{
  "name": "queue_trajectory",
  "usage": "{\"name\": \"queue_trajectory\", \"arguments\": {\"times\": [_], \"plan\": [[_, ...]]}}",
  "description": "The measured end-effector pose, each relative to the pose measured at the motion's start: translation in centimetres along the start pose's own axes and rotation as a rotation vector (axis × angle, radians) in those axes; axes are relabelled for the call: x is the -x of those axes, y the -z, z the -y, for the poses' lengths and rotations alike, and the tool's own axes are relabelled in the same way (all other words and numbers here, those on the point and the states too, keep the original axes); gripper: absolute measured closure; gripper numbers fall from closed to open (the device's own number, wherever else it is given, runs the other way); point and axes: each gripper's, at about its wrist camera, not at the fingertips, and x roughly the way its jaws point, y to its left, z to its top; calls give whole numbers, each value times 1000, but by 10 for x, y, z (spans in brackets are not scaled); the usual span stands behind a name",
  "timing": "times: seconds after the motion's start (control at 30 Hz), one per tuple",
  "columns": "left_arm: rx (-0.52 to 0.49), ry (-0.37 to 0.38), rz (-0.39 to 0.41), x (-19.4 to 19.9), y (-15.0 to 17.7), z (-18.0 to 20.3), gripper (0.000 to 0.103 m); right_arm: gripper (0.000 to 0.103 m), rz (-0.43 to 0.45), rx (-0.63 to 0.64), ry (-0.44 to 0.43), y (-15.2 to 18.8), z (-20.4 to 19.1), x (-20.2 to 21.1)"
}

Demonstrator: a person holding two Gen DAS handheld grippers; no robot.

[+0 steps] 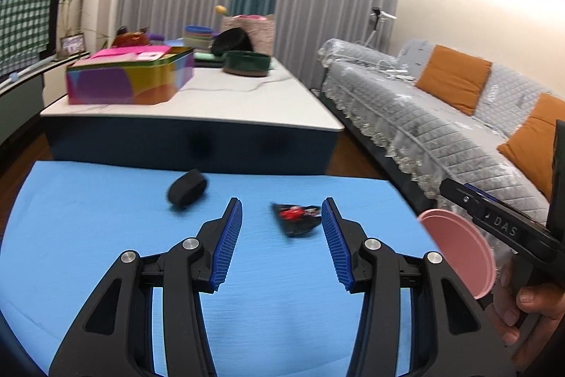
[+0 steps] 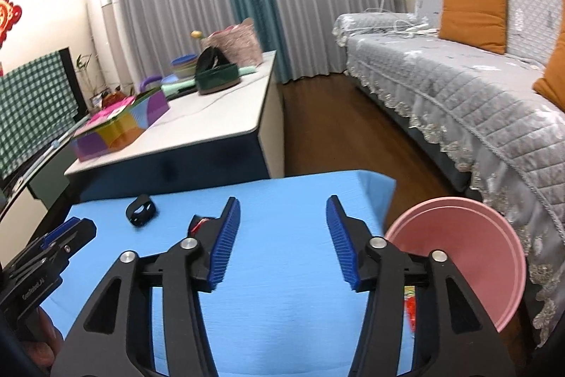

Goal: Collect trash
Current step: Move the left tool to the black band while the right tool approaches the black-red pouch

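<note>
A black wrapper with red print [image 1: 296, 218] lies on the blue mat [image 1: 106, 235], just beyond my left gripper [image 1: 281, 211]. That gripper is open and empty, and the wrapper sits nearer its right finger. A black ring-shaped roll [image 1: 187, 189] rests farther left. My right gripper [image 2: 282, 211] hangs open over the mat's right part, nothing between its pads. In the right wrist view its left finger partly hides the wrapper [image 2: 199, 223]. A pink bin [image 2: 469, 257] stands off the mat's right edge, and a red and yellow scrap [image 2: 409, 306] shows by its rim.
Behind the mat stands a white low table [image 1: 247, 101] with a colourful tin box [image 1: 130, 76] and a green bowl [image 1: 247, 62]. A grey covered sofa [image 1: 441, 129] with orange cushions runs along the right. Wood floor [image 2: 335, 129] lies between them.
</note>
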Motion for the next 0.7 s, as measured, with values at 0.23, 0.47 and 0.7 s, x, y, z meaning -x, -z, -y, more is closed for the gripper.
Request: {"name": "queue_trajectory", "arguments": {"times": [0.23,0.47,0.7], "plan": [[53,-74,-19,-20,6,-41,56,31,-41,40,-56,9,-22,-30],[70,-155,-43,-49,11,-75,56,21,-90,72,-107,12,-42,-63],[52,-191,-53,-77,-1,-95,56,13,-156,100,-123,18,-63,-106]]}}
